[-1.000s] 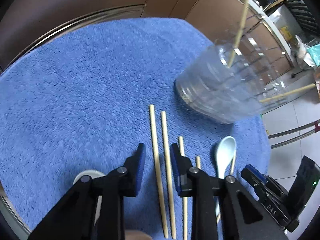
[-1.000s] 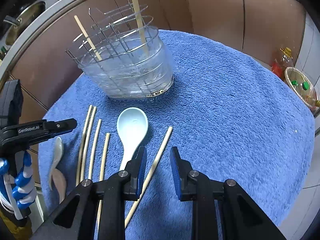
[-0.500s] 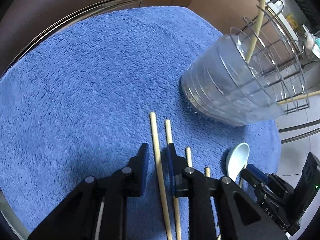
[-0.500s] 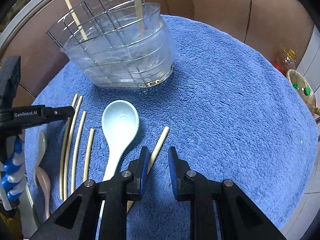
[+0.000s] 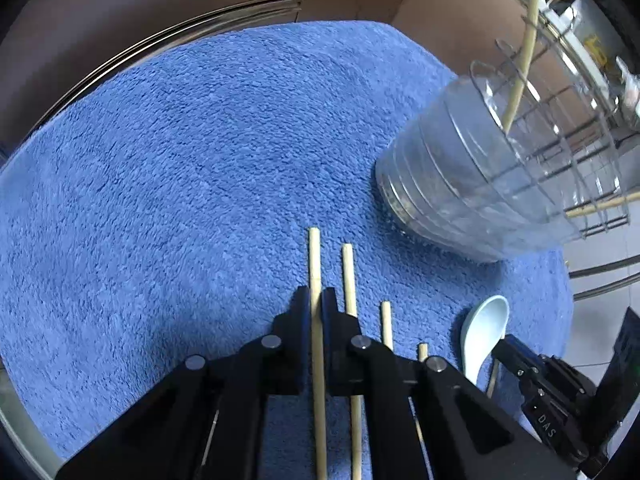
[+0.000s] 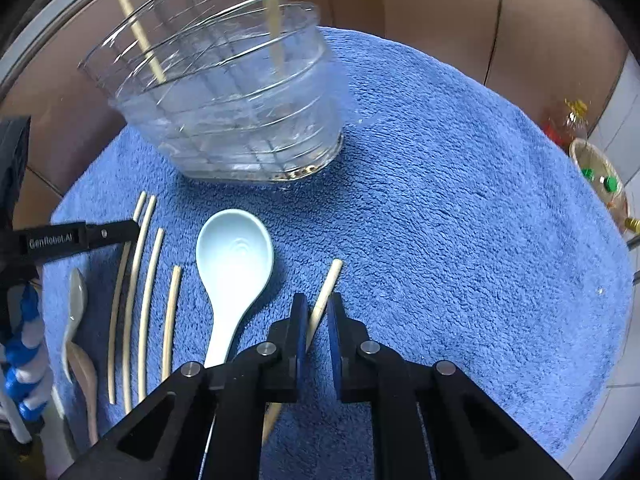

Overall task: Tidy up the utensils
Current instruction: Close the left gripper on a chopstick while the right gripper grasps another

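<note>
Several wooden chopsticks lie side by side on a blue towel (image 5: 180, 168). My left gripper (image 5: 315, 300) is shut on the leftmost chopstick (image 5: 314, 256), which runs between its jaws. My right gripper (image 6: 318, 308) has its jaws close around a lone chopstick (image 6: 330, 280) lying right of a pale blue spoon (image 6: 234, 252); a small gap remains on the right side. A clear utensil holder with a wire insert (image 6: 228, 112) stands behind, with two chopsticks upright in it. It also shows in the left wrist view (image 5: 492, 176).
Two more spoons (image 6: 78, 320) lie at the towel's left edge beside the left gripper's body (image 6: 60, 240). Bottles (image 6: 576, 120) stand on the floor off the towel's right. Brown cabinet fronts (image 5: 160, 12) lie beyond the round table rim.
Both grippers have moved forward and lower, and their jaws have narrowed. The left has closed onto the leftmost chopstick; the right has closed in around the lone chopstick.
</note>
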The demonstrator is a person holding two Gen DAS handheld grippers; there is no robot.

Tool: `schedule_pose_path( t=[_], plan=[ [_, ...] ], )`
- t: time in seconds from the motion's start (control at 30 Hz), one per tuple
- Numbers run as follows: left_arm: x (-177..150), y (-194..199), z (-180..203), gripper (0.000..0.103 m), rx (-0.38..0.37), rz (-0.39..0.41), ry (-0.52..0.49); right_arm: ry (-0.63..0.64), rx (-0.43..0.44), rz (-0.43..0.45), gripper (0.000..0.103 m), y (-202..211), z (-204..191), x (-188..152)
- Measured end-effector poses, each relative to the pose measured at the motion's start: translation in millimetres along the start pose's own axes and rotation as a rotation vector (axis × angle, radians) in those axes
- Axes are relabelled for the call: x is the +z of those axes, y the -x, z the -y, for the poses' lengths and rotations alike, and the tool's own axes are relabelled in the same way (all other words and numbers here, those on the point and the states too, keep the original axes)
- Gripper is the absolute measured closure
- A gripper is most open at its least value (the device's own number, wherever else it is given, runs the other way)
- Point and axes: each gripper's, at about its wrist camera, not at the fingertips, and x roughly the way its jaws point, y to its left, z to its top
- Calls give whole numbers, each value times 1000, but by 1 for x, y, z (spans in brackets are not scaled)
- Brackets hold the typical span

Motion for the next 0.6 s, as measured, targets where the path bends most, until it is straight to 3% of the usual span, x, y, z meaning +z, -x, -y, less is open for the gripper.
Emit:
schedule_pose_path(
  t=[0.3, 0.43, 0.6],
  plan=[
    [-23, 55, -10, 98, -135, 189, -1, -15, 75, 81, 97, 38, 14, -12],
    [-39, 89, -11, 98, -193, 294, -11, 12, 96, 158, 97, 68, 10, -22],
    [-57, 121, -19, 98, -209, 382, -29, 44, 119, 273, 97, 109, 1, -44]
  ],
)
